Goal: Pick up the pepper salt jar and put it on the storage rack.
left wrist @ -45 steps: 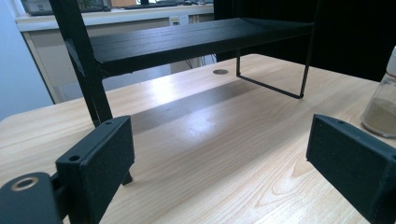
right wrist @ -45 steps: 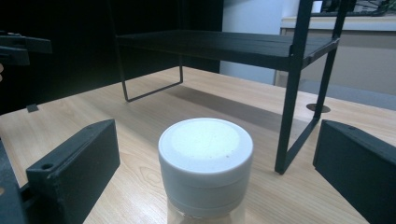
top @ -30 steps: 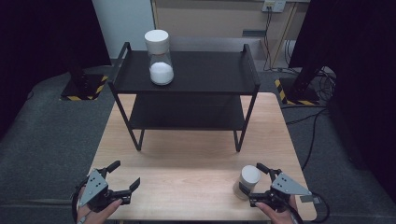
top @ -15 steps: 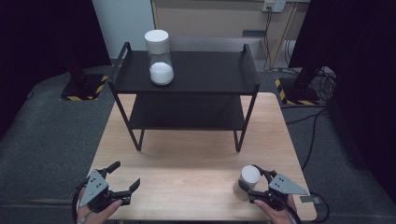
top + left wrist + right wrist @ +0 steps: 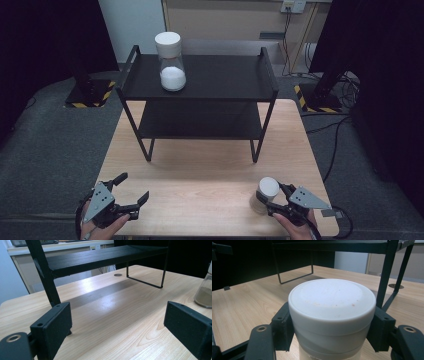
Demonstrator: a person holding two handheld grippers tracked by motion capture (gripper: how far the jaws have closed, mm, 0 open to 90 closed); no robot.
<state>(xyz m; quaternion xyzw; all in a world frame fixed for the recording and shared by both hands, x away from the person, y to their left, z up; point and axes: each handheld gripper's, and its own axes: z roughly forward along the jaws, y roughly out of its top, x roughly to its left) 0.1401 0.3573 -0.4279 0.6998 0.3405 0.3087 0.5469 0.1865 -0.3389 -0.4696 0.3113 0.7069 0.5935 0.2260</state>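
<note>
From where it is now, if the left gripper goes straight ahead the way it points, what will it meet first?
Probably nothing soon. The left gripper, fingers open, faces bare table. Beyond lie the rack's far legs; depth is unclear. The jar stands off to one side.

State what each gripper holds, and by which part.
The right gripper clamps the jar by its white lid; the left gripper holds nothing.

Each hand-held gripper [image 5: 123, 196]: black jaws w/ screw holes, grey triangular plate, trailing cable.
</note>
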